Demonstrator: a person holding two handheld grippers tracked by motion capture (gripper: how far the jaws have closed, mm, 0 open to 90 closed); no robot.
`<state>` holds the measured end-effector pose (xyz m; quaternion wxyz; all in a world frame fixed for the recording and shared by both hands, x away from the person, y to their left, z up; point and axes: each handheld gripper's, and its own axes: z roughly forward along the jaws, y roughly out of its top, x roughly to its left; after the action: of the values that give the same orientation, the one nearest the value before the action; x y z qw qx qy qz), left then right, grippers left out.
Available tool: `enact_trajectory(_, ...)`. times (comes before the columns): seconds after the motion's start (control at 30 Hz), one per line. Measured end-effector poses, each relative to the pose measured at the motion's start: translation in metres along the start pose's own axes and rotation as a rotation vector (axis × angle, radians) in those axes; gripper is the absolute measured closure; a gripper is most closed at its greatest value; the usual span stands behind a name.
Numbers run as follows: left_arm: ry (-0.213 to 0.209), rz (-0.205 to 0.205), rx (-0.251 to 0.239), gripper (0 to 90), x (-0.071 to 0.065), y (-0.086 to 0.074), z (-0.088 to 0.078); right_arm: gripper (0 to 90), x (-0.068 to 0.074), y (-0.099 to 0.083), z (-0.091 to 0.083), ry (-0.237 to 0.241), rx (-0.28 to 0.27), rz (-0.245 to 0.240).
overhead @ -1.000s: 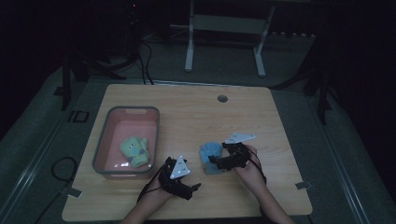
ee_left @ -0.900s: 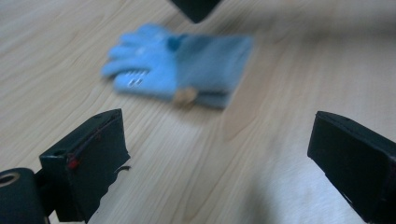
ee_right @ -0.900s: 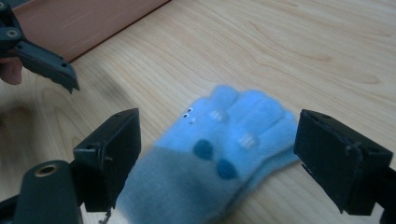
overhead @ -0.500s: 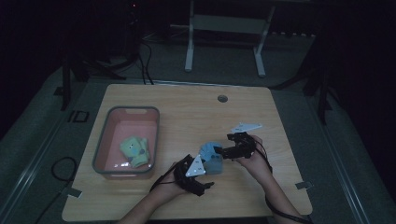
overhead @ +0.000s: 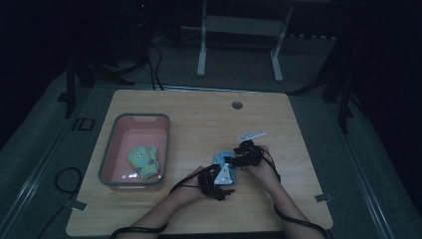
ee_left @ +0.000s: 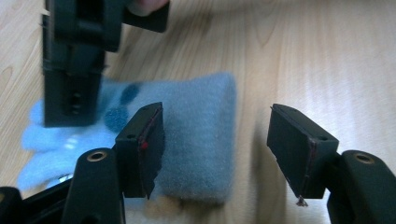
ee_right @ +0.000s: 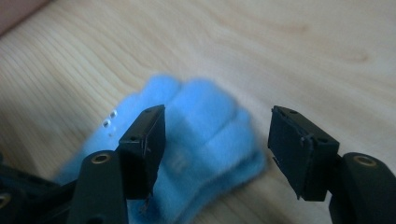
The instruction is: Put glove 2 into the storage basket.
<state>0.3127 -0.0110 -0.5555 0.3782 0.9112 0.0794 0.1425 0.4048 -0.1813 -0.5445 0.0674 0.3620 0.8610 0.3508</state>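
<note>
From above, the table (overhead: 149,209) has a pink bin (overhead: 110,149) at about 9 o'clock with a green glove (overhead: 144,161) already lying in it. A blue glove (overhead: 222,158) lies flat on the wood just below centre, toward 5 o'clock. The left gripper (overhead: 225,175) sits at its near edge and the right gripper (overhead: 238,158) comes in from its 3 o'clock side.

Left gripper view: the blue glove's cuff end (ee_left: 196,144) lies between the jaws. They've just been closing, but they're half spread. The left pad sits over the fabric and the right one is clear of it over bare wood, so no pinch yet. The other gripper (ee_left: 74,70) hangs over the glove's finger end at 10 o'clock.

Right gripper view: the glove's finger end (ee_right: 205,135) lies between the jaws here too. These have just been closing as well, and there's a gap, with nothing squeezed.

So I'd say one glove is binned and the blue one is only framed. Gripping, lifting and dropping it in the bin are all left.
</note>
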Motion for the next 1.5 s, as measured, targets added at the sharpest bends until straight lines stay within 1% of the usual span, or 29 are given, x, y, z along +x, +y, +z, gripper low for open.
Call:
enact_trajectory(0.1,0.023,0.037,0.014,40.7,-0.001,0.000,0.001,33.2,0.000,-0.003,0.002,-0.006,0.013,-0.006)
enact_trajectory(0.17,0.027,0.049,0.012,41.3,-0.003,0.000,0.001,33.1,0.000,-0.003,0.002,-0.008,0.018,-0.010)
enact_trajectory(0.23,0.034,0.060,0.013,43.3,-0.004,-0.001,0.001,33.7,0.001,-0.003,0.002,-0.015,0.024,-0.027)
enact_trajectory(0.27,0.036,0.066,0.014,46.3,-0.004,-0.001,0.000,35.9,0.002,-0.003,0.002,-0.015,0.028,-0.034)
enact_trajectory(0.33,0.060,0.074,0.022,54.2,-0.005,-0.001,0.000,44.2,0.004,-0.003,0.002,0.005,0.028,-0.045)
enact_trajectory(0.37,0.064,0.076,0.025,59.9,-0.004,-0.001,0.000,50.9,0.005,-0.002,0.002,0.015,0.032,-0.048)
enact_trajectory(0.47,0.044,0.040,0.012,68.4,0.001,-0.001,-0.002,68.1,0.005,-0.002,0.002,0.066,0.041,-0.032)
enact_trajectory(0.53,0.022,0.001,0.004,72.0,0.005,-0.001,-0.003,74.4,0.006,-0.001,0.003,0.079,0.051,-0.023)
enact_trajectory(0.57,0.015,-0.012,-0.001,72.9,0.006,-0.002,-0.003,76.7,0.007,0.000,0.003,0.079,0.053,-0.017)
enact_trajectory(0.63,-0.003,-0.028,0.004,74.2,0.009,-0.001,-0.005,79.8,0.007,0.000,0.002,0.077,0.050,-0.010)
enact_trajectory(0.67,-0.005,-0.029,0.009,74.5,0.010,0.000,-0.005,80.5,0.008,0.001,0.001,0.079,0.049,-0.003)
enact_trajectory(0.73,-0.009,-0.025,0.023,74.9,0.010,0.002,-0.008,81.3,0.009,0.002,-0.001,0.077,0.035,-0.005)
enact_trajectory(0.8,-0.010,-0.026,0.028,75.4,0.010,0.004,-0.011,81.6,0.009,0.005,-0.005,0.092,0.019,0.007)
enact_trajectory(0.9,-0.010,-0.022,0.032,75.8,0.011,0.007,-0.016,81.6,0.011,0.007,-0.008,0.106,0.012,0.007)
enact_trajectory(1.0,-0.006,-0.026,0.025,76.1,0.014,0.011,-0.027,81.9,0.012,0.012,-0.014,0.115,-0.008,0.007)
enact_trajectory(1.03,-0.010,-0.028,0.025,76.2,0.015,0.013,-0.030,81.9,0.012,0.014,-0.016,0.126,-0.018,0.015)
enact_trajectory(1.17,-0.002,-0.019,0.033,76.4,0.019,0.018,-0.044,82.0,0.016,0.024,-0.025,0.149,-0.046,0.020)
enact_trajectory(1.23,0.006,-0.013,0.038,76.4,0.021,0.021,-0.052,82.0,0.019,0.029,-0.029,0.147,-0.059,0.011)
enact_trajectory(1.3,0.015,-0.010,0.039,76.4,0.023,0.024,-0.059,82.0,0.022,0.035,-0.033,0.155,-0.070,0.004)
enact_trajectory(1.37,0.014,-0.007,0.041,76.4,0.025,0.026,-0.066,82.0,0.024,0.040,-0.036,0.165,-0.072,0.003)
enact_trajectory(1.43,0.024,-0.001,0.044,76.4,0.027,0.027,-0.073,82.0,0.026,0.046,-0.038,0.169,-0.073,-0.006)
enact_trajectory(1.5,0.029,-0.004,0.042,76.4,0.028,0.027,-0.078,82.0,0.028,0.051,-0.040,0.179,-0.082,-0.007)
